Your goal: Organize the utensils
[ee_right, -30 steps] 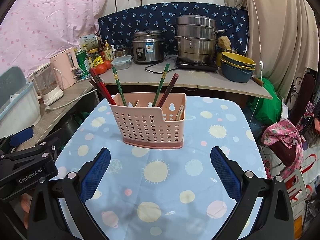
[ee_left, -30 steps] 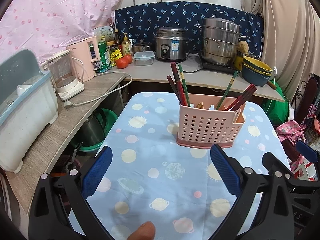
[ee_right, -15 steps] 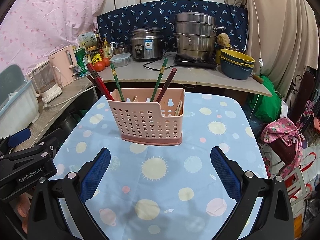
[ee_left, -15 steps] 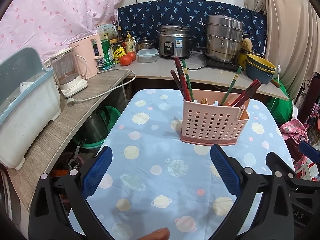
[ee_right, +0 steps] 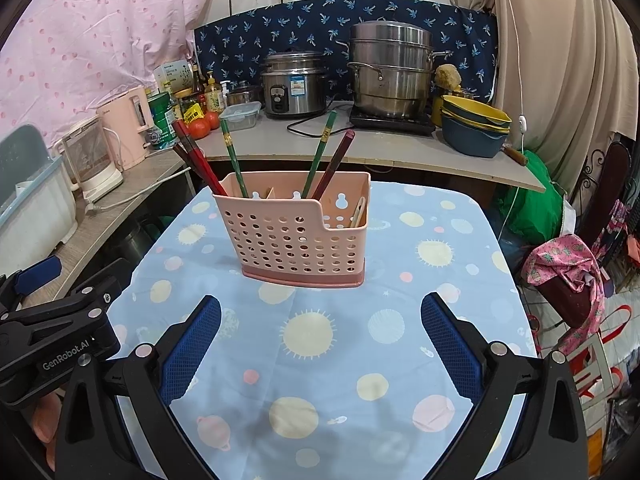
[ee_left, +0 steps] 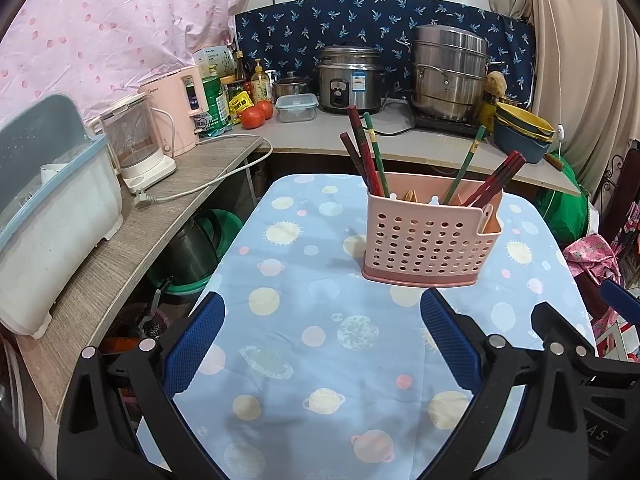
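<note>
Pink utensil caddy sits upright mid-frame on the spotted tabletop, well ahead of both claws. Red chopsticks and green chopsticks lean in the left compartment, another mixed pair in the middle; pale utensil low in the right slot. Left claw released, empty. Right claw likewise spread wide, empty. Likely next: regroup sticks by colour. Approach from above, pinch one stick near its top end, lift straight up to avoid tipping the light caddy.

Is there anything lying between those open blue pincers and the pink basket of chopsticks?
Nothing: in the right wrist view, only bare planet-print tablecloth separates the right gripper from the pink basket.
</note>
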`<state>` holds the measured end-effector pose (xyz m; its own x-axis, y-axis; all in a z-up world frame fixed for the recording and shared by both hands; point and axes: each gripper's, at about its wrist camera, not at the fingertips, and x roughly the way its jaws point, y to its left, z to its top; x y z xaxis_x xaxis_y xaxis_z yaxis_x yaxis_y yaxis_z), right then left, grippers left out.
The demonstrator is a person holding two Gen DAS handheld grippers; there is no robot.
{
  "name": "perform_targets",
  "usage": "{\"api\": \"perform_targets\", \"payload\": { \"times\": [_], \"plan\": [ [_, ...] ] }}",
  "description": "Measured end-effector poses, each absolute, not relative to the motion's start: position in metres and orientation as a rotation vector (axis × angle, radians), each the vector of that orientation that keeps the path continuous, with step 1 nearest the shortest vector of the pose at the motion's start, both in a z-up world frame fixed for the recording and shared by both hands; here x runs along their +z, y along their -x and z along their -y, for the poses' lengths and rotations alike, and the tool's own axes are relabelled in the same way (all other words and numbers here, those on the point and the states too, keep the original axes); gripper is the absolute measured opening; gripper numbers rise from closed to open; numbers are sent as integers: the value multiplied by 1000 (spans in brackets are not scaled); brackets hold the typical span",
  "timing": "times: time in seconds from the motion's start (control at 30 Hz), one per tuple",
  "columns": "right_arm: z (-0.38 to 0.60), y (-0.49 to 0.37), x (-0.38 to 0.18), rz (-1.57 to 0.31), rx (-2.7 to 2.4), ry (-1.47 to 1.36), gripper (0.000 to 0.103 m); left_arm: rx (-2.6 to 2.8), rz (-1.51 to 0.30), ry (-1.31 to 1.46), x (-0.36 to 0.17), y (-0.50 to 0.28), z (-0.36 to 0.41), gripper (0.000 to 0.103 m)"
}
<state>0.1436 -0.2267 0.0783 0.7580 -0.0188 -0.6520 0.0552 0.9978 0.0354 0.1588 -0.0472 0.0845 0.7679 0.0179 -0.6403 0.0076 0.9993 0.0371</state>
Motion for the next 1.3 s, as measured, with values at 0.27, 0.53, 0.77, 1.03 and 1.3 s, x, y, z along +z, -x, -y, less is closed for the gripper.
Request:
{"api": "perform_targets", "payload": {
  "times": [0.27,0.53,0.77,1.03,1.3],
  "plan": [
    [229,-145,75,-718,-46,-57,97,11,-702,-33,82,-160,44,94],
    [229,-148,73,-731,-39,-63,97,12,-713,-37,78,-163,45,94],
    [229,-148,73,-731,-38,-62,97,8,-718,-44,76,-164,46,94],
    [229,-148,73,-731,-39,-62,97,1,-721,-52,74,-164,49,94],
    [230,-148,73,-731,-38,-62,97,-1,-722,-53,74,-164,49,94]
  ]
}}
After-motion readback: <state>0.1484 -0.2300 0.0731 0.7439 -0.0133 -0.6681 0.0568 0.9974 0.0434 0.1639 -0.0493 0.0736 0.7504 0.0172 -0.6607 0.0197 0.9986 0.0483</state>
